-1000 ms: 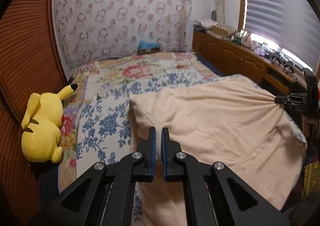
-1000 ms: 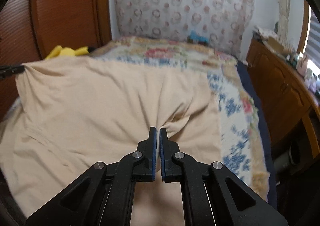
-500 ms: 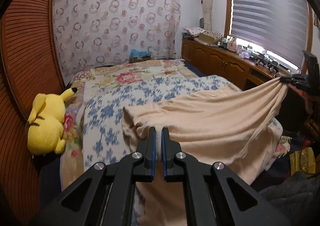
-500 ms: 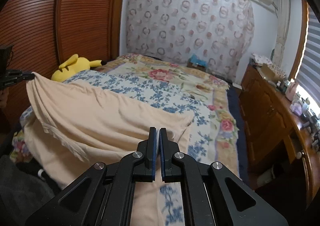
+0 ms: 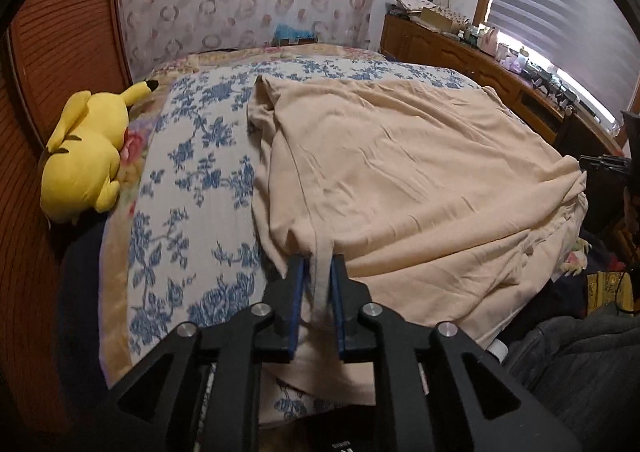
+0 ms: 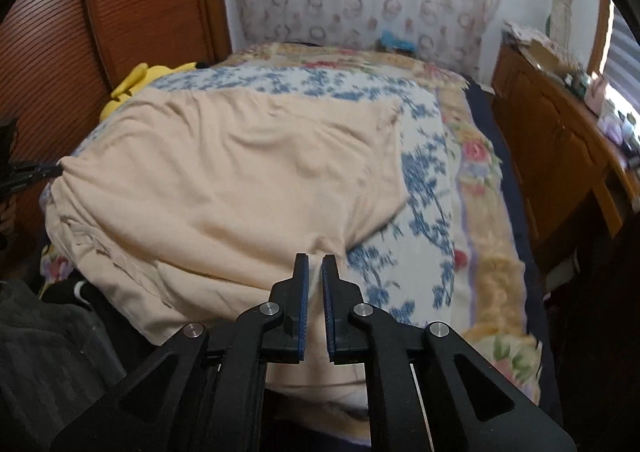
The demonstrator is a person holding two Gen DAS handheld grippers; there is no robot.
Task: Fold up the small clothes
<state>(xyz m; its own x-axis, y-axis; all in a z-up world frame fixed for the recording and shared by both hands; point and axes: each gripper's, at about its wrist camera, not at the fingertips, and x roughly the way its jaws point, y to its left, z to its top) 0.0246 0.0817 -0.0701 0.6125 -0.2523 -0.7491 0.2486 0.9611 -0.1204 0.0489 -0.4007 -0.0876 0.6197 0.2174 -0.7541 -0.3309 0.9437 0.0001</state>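
Note:
A large beige garment (image 5: 400, 172) lies spread over the floral bedspread (image 5: 192, 180), its near part hanging over the bed's front edge. My left gripper (image 5: 317, 272) has its jaws slightly apart, and a strip of the garment's edge runs between them. In the right wrist view the same garment (image 6: 240, 180) covers the bed's left half. My right gripper (image 6: 312, 268) has its jaws slightly parted at the garment's near right corner, with no cloth visibly between them. Each gripper shows at the far edge of the other's view, at the cloth's corner.
A yellow Pikachu plush (image 5: 84, 152) lies at the bed's left edge by the wooden slatted wall (image 5: 52, 52). A wooden dresser (image 5: 480, 64) with clutter runs along the right under the window. Dark clothing (image 5: 580, 364) lies on the floor at the near right.
The garment was held up stretched between both grippers; it has come down and now lies spread on the bed. Both grippers' jaws, shut before, have parted a little.

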